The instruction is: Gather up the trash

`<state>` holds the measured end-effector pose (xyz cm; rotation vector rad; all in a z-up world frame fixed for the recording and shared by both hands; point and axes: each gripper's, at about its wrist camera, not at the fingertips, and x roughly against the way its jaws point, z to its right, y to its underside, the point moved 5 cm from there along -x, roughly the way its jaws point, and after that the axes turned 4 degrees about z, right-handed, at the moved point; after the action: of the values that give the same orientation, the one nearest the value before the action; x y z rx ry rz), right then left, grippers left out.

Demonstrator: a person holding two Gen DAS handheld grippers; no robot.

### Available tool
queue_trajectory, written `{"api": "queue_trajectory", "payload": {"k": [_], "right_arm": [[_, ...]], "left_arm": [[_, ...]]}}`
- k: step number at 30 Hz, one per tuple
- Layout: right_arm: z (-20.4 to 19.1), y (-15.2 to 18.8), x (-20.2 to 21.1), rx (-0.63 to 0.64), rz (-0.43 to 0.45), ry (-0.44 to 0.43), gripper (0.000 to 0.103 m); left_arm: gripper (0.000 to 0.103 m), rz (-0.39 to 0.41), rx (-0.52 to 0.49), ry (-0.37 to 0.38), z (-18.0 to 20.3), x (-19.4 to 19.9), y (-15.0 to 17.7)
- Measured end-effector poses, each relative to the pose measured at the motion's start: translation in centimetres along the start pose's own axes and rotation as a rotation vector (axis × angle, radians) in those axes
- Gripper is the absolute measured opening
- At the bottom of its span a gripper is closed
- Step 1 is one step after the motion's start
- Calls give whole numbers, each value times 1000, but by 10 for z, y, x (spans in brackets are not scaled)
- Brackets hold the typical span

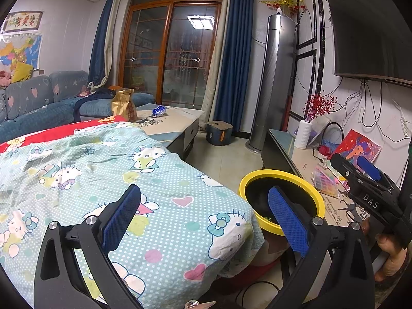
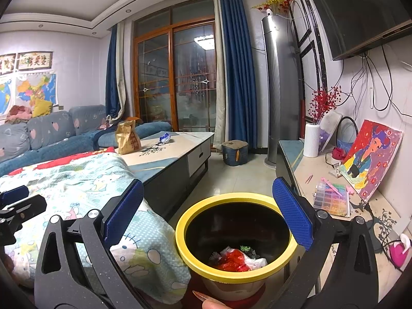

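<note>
A yellow-rimmed bin (image 2: 195, 213) with a black inside stands on the floor below my right gripper (image 2: 208, 206), which is open and empty. Red and white wrappers (image 2: 237, 260) lie at the bin's bottom. In the left wrist view the same bin (image 1: 257, 177) sits past the corner of a table covered by a cartoon-cat cloth (image 1: 108, 170). My left gripper (image 1: 206, 216) is open and empty above that cloth. Far back on the coffee table (image 2: 175, 152) stand a brown paper bag (image 2: 127, 137) and a crumpled blue-white wrapper (image 2: 164, 137).
The TV cabinet (image 2: 316, 170) on the right carries a white vase (image 2: 311, 140), a painting (image 2: 370, 159) and a bead box (image 2: 332, 200). A small stool (image 2: 234, 152) and a tall air conditioner (image 2: 279, 90) stand near the curtains. A sofa (image 2: 46, 136) lines the left wall.
</note>
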<state>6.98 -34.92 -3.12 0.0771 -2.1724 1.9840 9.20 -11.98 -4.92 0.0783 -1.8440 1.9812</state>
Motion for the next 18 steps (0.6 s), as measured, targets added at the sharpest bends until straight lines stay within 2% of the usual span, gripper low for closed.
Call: {"api": "queue_trajectory", "payload": {"k": [18], "right_arm": [[0,0,0,0,0,0,92]], "left_arm": [[96,2,1,-1,0,1,-2]]}}
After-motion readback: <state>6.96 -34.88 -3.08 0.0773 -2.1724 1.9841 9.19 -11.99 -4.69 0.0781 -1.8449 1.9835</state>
